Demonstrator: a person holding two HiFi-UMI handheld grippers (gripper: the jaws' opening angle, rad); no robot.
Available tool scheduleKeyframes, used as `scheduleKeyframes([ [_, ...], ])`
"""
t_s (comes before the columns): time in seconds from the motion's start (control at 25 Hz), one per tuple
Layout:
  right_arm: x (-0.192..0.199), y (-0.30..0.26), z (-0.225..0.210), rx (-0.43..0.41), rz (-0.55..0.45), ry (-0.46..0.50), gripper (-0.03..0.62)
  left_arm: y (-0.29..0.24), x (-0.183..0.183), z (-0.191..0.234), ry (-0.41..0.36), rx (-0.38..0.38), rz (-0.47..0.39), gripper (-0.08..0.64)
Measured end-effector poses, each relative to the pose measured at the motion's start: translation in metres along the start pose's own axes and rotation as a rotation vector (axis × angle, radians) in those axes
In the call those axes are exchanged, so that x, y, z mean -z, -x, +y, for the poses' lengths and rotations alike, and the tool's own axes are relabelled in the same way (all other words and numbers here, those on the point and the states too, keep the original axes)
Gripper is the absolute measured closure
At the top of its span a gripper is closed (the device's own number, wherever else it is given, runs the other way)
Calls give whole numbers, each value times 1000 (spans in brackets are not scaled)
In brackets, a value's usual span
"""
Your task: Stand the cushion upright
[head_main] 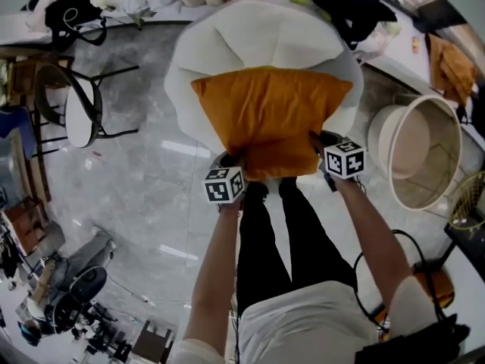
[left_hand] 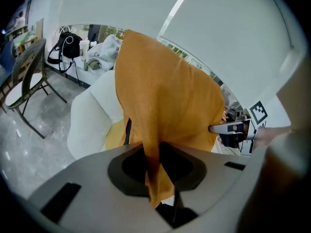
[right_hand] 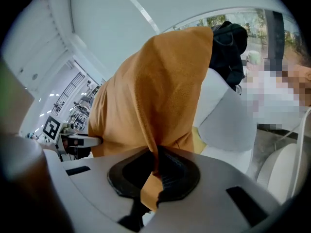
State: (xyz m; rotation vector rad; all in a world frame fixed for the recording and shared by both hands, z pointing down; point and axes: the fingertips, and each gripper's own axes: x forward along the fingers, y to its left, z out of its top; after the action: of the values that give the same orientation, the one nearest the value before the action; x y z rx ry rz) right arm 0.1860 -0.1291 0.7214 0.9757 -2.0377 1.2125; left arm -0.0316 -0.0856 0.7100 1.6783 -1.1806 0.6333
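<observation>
A broad white padded seat (head_main: pixel 250 36) takes up the middle of the floor. The orange cushion (head_main: pixel 269 116) is held over it with its wide face towards the head camera, its far corners towards the seat back and its near edge towards the person. From above it is hard to tell whether the far edge rests on the seat or hangs clear.

The left gripper (head_main: pixel 229 160) has the near left corner and the right gripper (head_main: pixel 324 140) has the near right corner. In each gripper view the fingers (left_hand: pixel 130 171) are pressed almost together, pinching a thin fold of the orange cover while the body of the cushion spreads out beyond them.

The cushion looks light, soft and limp, and not at all fragile. The cloth creases sharply at both pinches, so the hold is likely on the cover alone and the filling is free to sag. The matte weave should grip well. Two corners of one edge seems the right place to hold it. It will probably slump unless the opposite edge is set down first and the cushion is leaned against the seat back.
</observation>
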Motion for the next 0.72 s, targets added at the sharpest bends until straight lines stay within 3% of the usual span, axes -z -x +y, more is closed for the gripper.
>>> scheduleKeyframes([
  [0.32, -81, 22, -19, 36, -163, 8, 551, -10, -100, -25, -91, 30, -99, 489],
  [0.72, -136, -3, -35, 99, -216, 3, 551, -51, -180, -7, -166, 76, -125, 489],
])
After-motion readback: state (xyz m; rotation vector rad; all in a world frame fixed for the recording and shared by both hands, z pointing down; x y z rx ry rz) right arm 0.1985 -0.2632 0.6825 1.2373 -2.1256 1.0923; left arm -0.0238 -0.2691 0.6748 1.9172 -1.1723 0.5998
